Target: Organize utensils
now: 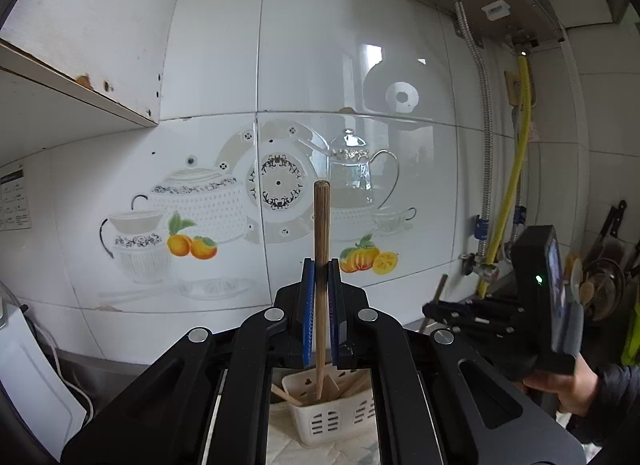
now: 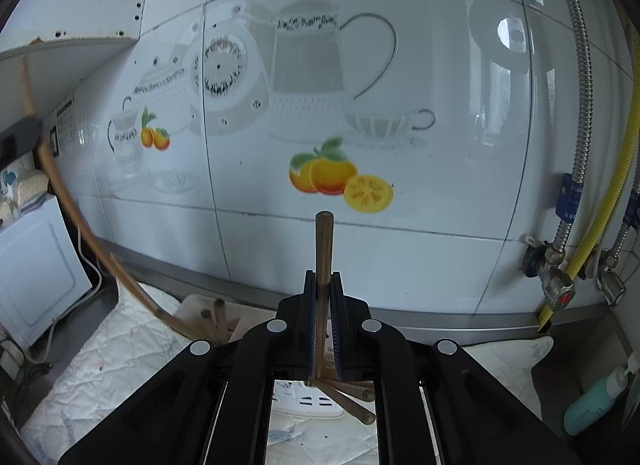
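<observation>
Left gripper [image 1: 321, 265]: I have it clamped on a chopstick [image 1: 321, 225], upright, tip at 12 o'clock.
Right gripper [image 2: 323, 277]: pinching a second chopstick [image 2: 323, 241].
Holder [image 1: 332, 417]: white, slotted, at 6 o'clock below my left jaws.
Risk: I judge a tilted stick may strike the rim and slip.
Appearance: brown, round, worn wood.

wall: glossy white tiles [image 1: 360, 77] – teapot-and-fruit print | shelf [image 1: 72, 81] – upper left | counter: quilted cloth [image 2: 100, 365]
</observation>
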Available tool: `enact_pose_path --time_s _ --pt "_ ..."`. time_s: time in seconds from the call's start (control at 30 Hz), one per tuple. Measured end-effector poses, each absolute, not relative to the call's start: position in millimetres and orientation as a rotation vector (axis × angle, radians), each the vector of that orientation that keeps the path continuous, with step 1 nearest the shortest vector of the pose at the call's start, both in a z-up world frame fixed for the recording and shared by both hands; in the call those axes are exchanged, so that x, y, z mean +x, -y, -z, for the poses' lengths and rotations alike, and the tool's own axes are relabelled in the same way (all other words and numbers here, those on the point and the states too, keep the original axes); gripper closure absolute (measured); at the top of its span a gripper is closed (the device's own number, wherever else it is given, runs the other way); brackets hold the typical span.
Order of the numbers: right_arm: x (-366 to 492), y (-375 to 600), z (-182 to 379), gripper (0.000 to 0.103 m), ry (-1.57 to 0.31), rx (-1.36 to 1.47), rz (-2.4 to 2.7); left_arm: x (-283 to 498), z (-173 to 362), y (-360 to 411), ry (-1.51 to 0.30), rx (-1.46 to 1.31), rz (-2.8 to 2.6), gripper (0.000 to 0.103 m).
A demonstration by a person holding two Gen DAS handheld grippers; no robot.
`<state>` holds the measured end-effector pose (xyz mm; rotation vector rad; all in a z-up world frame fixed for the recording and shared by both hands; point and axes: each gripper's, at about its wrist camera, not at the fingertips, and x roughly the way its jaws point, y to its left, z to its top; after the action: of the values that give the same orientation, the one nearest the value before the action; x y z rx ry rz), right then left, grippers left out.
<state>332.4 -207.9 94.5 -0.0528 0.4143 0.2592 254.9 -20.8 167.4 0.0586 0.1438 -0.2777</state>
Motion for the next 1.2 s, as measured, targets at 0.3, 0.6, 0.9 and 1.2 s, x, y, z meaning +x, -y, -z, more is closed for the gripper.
enact_pose_path --time_s 0.3,0.6,0.9,1.2 --pt "318.8 212.9 -92.2 0.089 -0.399 -0.088 -0.263 296.0 -134.2 21.3 -0.221 0.028 0.241 0.098" --pt "283.4 212.1 -101.9 0.076 -0.352 -0.080 -0.288 310.9 -113.5 16.7 -0.291 0.006 0.250 0.095" --pt "225.8 215.1 -96.4 0.068 -0.368 -0.039 -0.321 286.5 -116.3 8.5 -0.282 -0.014 0.237 0.060" --pt "166.1 215.6 -59.8 0.052 -0.431 -0.014 -0.291 216.6 -110.5 -14.5 -0.299 -0.047 0.221 0.025"
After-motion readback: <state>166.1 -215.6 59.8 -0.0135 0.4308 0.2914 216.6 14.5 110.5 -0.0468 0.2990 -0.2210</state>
